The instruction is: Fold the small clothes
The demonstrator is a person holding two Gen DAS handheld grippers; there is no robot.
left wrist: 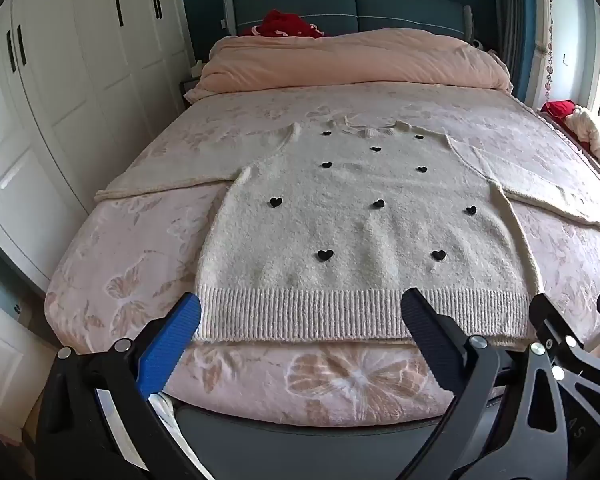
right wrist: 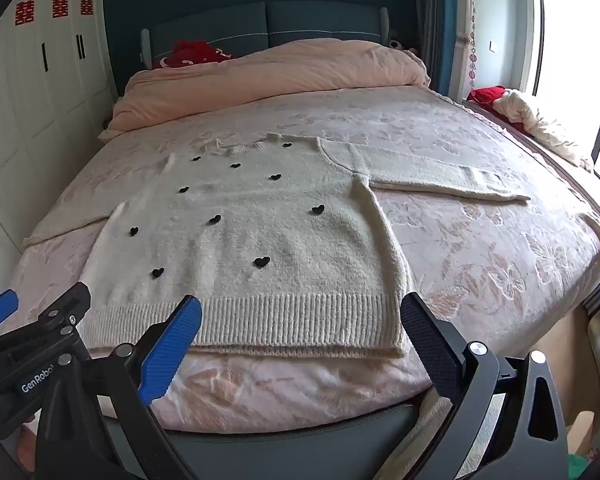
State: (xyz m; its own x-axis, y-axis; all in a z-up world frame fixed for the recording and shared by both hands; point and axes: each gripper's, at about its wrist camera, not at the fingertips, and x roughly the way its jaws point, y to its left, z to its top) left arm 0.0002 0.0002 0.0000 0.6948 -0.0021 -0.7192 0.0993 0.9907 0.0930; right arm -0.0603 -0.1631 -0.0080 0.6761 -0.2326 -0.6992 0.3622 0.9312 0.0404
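Observation:
A cream knit sweater [left wrist: 360,224] with small black hearts lies flat and face up on the bed, sleeves spread out to both sides, ribbed hem nearest me. It also shows in the right wrist view [right wrist: 252,240]. My left gripper [left wrist: 300,316] is open and empty, hovering just before the left part of the hem. My right gripper [right wrist: 300,316] is open and empty, hovering before the right part of the hem. The right gripper's fingers [left wrist: 556,320] show at the right edge of the left wrist view.
The bed has a pink butterfly-print cover [left wrist: 340,384] and a rolled peach duvet [left wrist: 352,60] at the headboard. White wardrobes [left wrist: 60,80] stand on the left. Red and white cloth [right wrist: 528,116] lies by the window on the right.

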